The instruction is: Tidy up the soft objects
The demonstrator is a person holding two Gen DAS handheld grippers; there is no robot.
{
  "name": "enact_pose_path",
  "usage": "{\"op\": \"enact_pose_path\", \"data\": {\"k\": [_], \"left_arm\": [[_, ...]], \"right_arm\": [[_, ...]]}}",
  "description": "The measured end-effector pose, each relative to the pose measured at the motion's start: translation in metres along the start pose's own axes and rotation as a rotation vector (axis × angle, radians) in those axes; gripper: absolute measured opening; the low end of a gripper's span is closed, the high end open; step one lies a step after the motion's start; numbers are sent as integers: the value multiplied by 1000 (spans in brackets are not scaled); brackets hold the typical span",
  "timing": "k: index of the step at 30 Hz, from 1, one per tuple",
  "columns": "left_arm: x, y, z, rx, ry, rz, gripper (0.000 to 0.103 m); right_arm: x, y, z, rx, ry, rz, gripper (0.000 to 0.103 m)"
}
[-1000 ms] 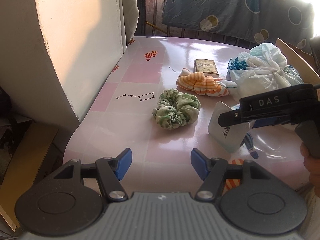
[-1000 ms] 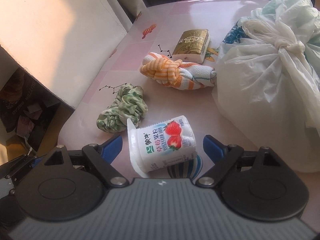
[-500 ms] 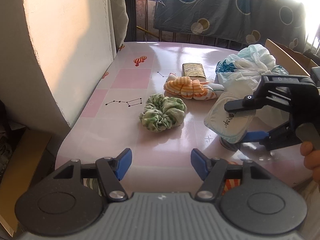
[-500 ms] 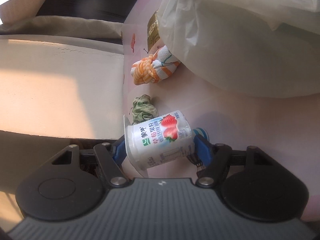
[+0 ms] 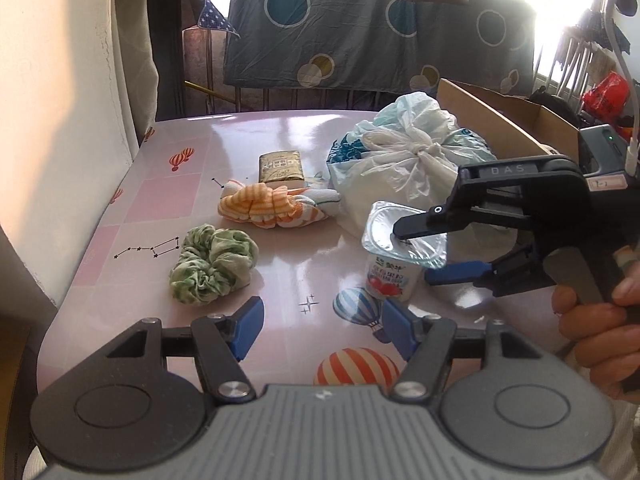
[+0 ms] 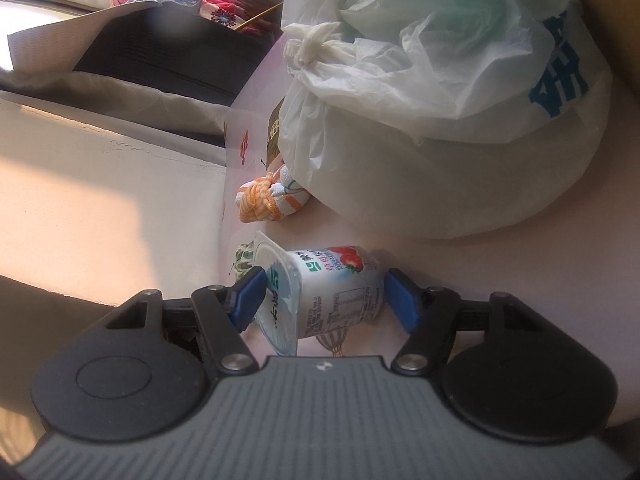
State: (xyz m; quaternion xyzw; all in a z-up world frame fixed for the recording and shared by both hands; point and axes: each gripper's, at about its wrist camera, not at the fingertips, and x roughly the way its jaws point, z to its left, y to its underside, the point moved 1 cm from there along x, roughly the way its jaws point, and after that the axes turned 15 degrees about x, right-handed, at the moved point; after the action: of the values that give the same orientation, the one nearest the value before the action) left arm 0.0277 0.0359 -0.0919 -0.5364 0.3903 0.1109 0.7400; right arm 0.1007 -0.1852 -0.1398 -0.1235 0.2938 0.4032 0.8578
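Note:
A strawberry yogurt cup (image 5: 394,264) stands upright on the pink table (image 5: 160,200), near the right side. My right gripper (image 5: 416,256), rolled onto its side, is closing on the cup (image 6: 336,288); one pad is on the foil lid and the other at the base. A green scrunchie (image 5: 214,270) lies left of the cup. Behind it is an orange-striped knotted cloth (image 5: 276,208). My left gripper (image 5: 322,322) hangs open over the table's near edge with nothing between its fingers.
A tied white plastic bag (image 5: 408,160) fills the back right, close behind the cup. A gold packet (image 5: 280,166) lies behind the cloth. A cardboard box (image 5: 500,120) stands at the far right. A pale wall panel (image 5: 60,140) borders the table's left edge.
The right gripper closed on the lying yogurt cup, rolled about a quarter turn and stood it upright. The left gripper shifted right, staying open.

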Motion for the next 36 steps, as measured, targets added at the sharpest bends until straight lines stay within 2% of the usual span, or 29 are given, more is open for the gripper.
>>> {"op": "enact_pose_path", "data": {"k": [6,10,14,18,20,22,26,36], "left_arm": [[19,-18,-25,98,44,-16,67],[38,-25,-37,131,62,-8,67],[58,-32,-45,155,63,5,67],[69,-36,-46,148,31,9,67],[70,-36,-42,121,28,4,66],[70,-35,-39,93,23,-2,61],[67,-35,-37,74,17,-3,61],[35,-39,-41,68,5,-52,61]], "right_arm": [[-9,-10,-10,37,-20,-12,55],[-17,-16,-11,34,-68,-25,52],[-18,-19,-9,21,-92,-24,47],[-3,-20,1,19,-113,-9,41],[-2,-19,3,7,-115,-22,35],[-2,-19,6,-8,-119,-36,30],[-7,-17,10,-30,-128,-47,23],[-30,-3,13,-22,-143,-39,23]]}}
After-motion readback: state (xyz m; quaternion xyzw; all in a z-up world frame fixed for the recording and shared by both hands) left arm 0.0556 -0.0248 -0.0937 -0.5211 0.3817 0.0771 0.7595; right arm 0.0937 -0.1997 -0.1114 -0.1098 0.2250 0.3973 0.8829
